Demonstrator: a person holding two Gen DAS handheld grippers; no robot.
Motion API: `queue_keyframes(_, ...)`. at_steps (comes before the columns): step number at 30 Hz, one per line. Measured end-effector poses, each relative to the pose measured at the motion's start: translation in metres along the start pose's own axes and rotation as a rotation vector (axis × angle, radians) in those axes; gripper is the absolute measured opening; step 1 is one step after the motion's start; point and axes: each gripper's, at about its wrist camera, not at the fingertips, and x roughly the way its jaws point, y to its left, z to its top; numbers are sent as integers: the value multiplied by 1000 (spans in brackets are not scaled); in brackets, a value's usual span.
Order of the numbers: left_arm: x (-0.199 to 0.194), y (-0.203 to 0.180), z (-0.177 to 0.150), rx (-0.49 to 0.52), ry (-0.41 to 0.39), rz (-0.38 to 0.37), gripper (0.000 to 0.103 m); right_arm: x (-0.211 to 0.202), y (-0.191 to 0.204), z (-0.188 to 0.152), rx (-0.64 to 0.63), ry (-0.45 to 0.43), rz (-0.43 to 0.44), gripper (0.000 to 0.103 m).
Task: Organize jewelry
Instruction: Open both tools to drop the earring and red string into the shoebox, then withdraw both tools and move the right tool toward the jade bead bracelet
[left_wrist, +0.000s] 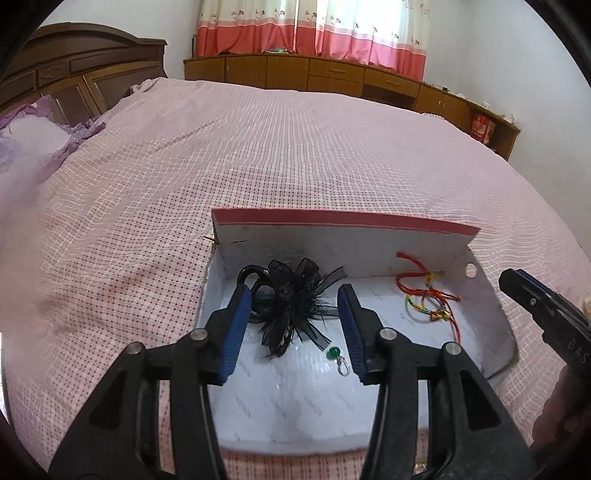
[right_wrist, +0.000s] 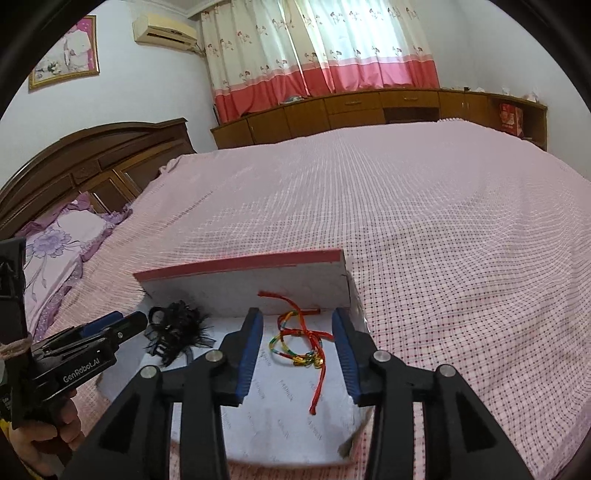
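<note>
Left wrist view is showing my left gripper (left_wrist: 291, 328) hanging with its jaws apart and empty over the white box (left_wrist: 495, 314), the black hair bow (left_wrist: 291, 302) lying just ahead between them and a green earring (left_wrist: 334, 352) beside it. Rightward, my right gripper (right_wrist: 297, 354) is likewise gaping, straddling the red cord bracelet (right_wrist: 299, 343), nearer it than the left.

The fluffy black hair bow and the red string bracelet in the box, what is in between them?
Just the bare white floor of the box, seen in both wrist views, between the black feathery hair bow and the red-and-rainbow string bracelet.
</note>
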Motion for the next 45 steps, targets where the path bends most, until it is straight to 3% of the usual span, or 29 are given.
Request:
queue_keyframes(21,-71,-3,-45,30,38,-53,41,-87,25,-40,-5,-8,67,42)
queue_keyframes(32,-81,2,-77,27,99,-66,40,-94,36,-72,0,45,73,42)
queue_keyframes(45,-72,4,-107,31,184,-67,40,-70,41,-111,7,177,70,42)
